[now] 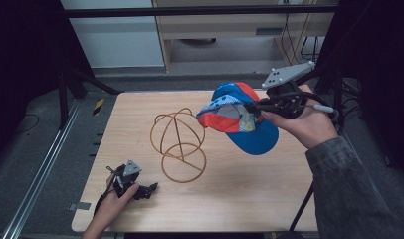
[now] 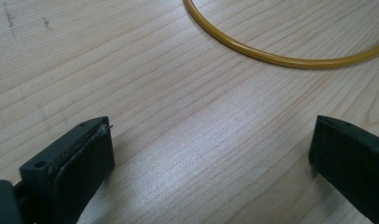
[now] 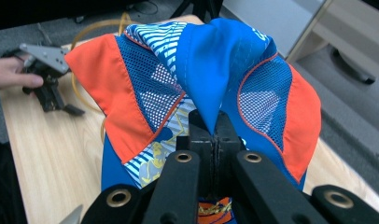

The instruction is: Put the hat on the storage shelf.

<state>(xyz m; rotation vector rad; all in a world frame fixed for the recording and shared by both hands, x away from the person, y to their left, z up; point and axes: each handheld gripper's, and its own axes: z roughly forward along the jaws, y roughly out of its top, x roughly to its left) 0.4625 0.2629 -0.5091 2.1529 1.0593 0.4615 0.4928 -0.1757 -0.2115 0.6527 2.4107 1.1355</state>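
Note:
A blue and orange mesh cap (image 1: 240,117) hangs in the air over the right half of the table, pinched by its crown in my right gripper (image 1: 254,105). In the right gripper view the jaws are closed tight on a fold of the cap's blue fabric (image 3: 208,84). A yellow wire stand (image 1: 178,142) with a round base ring (image 2: 290,58) and a domed top sits mid-table, just left of the cap. My left gripper (image 1: 149,189) rests low on the table near the front left, jaws wide apart with bare wood between its fingers (image 2: 80,163).
The wooden table (image 1: 240,189) has its front edge close to my left hand. Dark stands and rails flank the table at left. A cabinet and cables stand beyond the far edge. In the right gripper view my left hand and gripper (image 3: 45,70) sit past the cap.

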